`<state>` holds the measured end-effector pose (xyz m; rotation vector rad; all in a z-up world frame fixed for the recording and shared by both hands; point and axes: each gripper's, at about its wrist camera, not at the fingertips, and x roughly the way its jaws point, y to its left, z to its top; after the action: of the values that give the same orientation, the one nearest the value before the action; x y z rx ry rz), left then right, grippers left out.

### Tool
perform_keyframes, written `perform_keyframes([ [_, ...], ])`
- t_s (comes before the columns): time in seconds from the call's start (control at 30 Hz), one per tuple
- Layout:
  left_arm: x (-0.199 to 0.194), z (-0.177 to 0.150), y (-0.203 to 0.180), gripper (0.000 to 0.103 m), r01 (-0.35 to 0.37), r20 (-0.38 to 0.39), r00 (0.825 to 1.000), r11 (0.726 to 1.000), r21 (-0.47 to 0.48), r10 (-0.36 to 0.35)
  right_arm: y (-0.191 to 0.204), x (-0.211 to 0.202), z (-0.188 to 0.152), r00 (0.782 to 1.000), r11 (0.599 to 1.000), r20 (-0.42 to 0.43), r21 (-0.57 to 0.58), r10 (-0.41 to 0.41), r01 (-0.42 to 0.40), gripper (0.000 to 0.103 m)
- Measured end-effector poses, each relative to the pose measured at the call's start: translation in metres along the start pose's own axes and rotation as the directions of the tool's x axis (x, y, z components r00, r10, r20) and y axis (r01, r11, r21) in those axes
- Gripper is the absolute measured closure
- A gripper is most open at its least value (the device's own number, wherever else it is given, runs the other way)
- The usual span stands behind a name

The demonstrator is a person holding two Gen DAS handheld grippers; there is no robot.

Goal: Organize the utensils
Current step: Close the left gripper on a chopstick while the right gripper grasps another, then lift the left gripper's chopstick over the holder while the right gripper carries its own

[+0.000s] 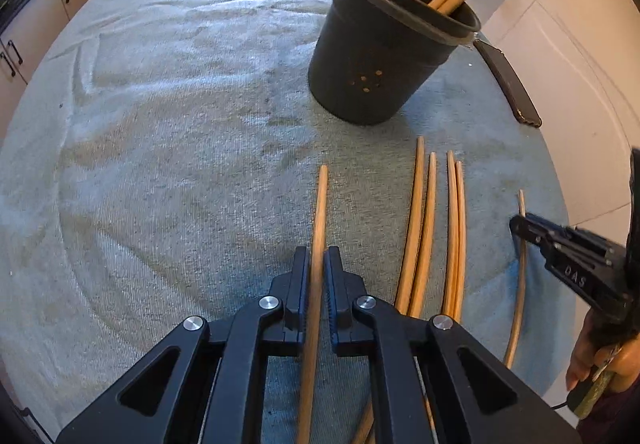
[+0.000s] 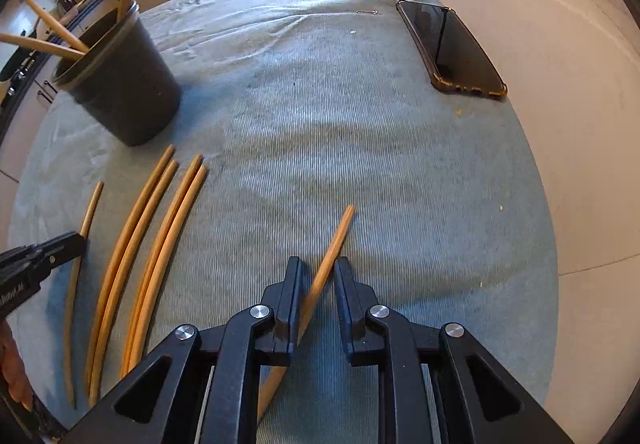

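Two slim tan wooden chopsticks: one (image 1: 316, 244) clamped in left gripper (image 1: 317, 260), pointing 12 o'clock; another (image 2: 324, 272) slants toward 1 o'clock between right gripper's (image 2: 318, 272) slightly parted jaws.

Bright daylight, washed-out glare upper right in both views; soft shadows, strong fisheye bending with dark corners, slight blur.
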<state>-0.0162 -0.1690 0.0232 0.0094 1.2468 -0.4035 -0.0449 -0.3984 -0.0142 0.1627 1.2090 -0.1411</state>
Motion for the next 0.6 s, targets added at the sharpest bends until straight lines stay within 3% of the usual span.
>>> perform_keyframes([
  [0.1, 0.0, -0.005, -0.006, 0.095, -0.019, 0.032, 0.999, 0.999, 0.046, 0.017, 0.004, 0.001, 0.003, 1.0, 1.0, 0.015, -0.006, -0.007, 0.007, 0.086],
  [0.17, -0.001, -0.008, -0.01, 0.097, -0.044, 0.052, 0.998, 0.996, 0.082, 0.04, 0.006, 0.0, 0.002, 0.999, 1.0, 0.035, -0.02, -0.014, 0.015, 0.093],
  [0.33, -0.035, -0.015, -0.012, 0.097, -0.011, 0.162, 0.987, 0.997, 0.076, -0.001, 0.0, -0.022, -0.007, 0.991, 0.997, 0.114, 0.012, 0.076, -0.078, 0.097],
  [0.47, -0.084, -0.026, -0.019, 0.097, -0.008, 0.286, 0.958, 0.995, 0.103, -0.022, -0.004, -0.066, -0.018, 0.96, 0.989, 0.244, 0.0, 0.142, -0.146, 0.097],
  [0.6, -0.123, -0.044, -0.03, 0.097, -0.029, 0.386, 0.922, 0.99, 0.14, -0.028, -0.009, -0.11, -0.036, 0.914, 0.981, 0.359, -0.016, 0.188, -0.195, 0.097],
])
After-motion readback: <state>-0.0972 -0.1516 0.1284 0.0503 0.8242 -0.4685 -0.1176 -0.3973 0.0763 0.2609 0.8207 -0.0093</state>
